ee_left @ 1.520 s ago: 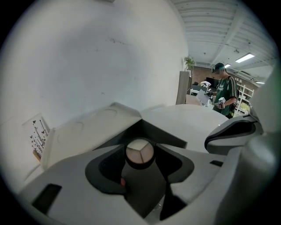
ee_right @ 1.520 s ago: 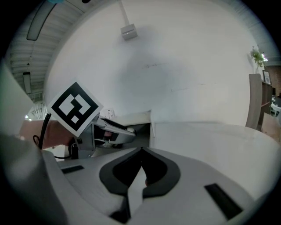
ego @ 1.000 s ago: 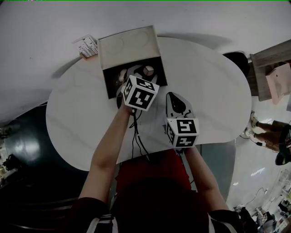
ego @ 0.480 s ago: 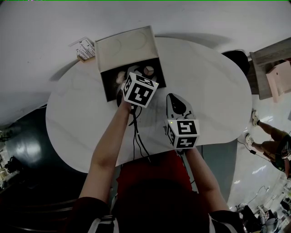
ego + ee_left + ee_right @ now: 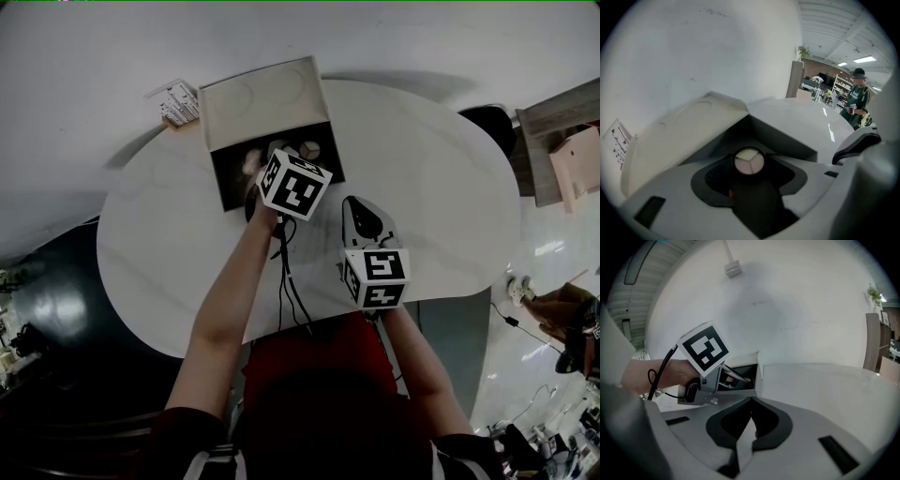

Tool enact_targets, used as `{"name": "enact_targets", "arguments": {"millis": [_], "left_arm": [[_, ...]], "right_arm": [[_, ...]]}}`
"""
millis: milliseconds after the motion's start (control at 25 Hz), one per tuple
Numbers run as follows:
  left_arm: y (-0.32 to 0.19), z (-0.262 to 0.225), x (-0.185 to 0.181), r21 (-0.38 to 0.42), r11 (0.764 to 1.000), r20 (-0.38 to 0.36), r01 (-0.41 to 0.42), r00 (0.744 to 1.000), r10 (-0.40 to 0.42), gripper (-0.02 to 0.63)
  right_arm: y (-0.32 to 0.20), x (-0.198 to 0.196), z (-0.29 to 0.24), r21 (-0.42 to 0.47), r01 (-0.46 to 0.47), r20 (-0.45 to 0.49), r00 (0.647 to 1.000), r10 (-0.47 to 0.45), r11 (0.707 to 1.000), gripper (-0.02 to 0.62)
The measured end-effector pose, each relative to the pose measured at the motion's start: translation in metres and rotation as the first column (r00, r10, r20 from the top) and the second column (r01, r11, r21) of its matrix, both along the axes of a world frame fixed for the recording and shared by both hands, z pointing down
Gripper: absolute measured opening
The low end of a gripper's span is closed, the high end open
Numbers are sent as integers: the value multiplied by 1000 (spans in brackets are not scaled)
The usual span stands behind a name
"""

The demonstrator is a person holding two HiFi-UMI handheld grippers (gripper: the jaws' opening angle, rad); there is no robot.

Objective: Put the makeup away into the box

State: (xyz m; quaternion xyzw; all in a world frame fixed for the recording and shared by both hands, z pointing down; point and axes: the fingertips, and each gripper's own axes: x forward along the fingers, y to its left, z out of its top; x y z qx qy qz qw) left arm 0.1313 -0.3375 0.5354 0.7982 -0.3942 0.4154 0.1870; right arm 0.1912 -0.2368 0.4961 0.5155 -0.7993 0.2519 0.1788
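1. Head view: the box (image 5: 225, 178) stood at the far side of the white table (image 5: 441, 187), its lid (image 5: 265, 101) thrown back. The left gripper (image 5: 281, 155) reached over the dark interior. A printed leaflet (image 5: 178, 100) lay just beside the lid.
2. Left gripper view alone showed the grip. The jaws were drawn in narrow on the dark case of a round compact (image 5: 749, 161) with three pale shades, held over the open box.
3. Head view showed other pale items inside the box, too small to tell apart.
4. The right gripper (image 5: 356, 206) hovered over bare table near the box, apart from it.
5. Right gripper view: its jaws were nearly together, with only a sliver of table between them and nothing held.
6. Left gripper view only: a capped person (image 5: 858, 96) stood well beyond the table.
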Motion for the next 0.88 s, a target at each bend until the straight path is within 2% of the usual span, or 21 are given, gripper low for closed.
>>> {"name": "enact_targets", "arguments": {"millis": [480,880], "left_arm": [[2,7,-2,-27,999,62,-17,998,19,236],[3,3,2,-20,999,10,-28,1000,29,238]], "right_arm": [[1,3,0,-9,-17,-3,1000,17,1000,14],[1,4,-1,-8,-17,-4,1000,16,1000,14]]}}
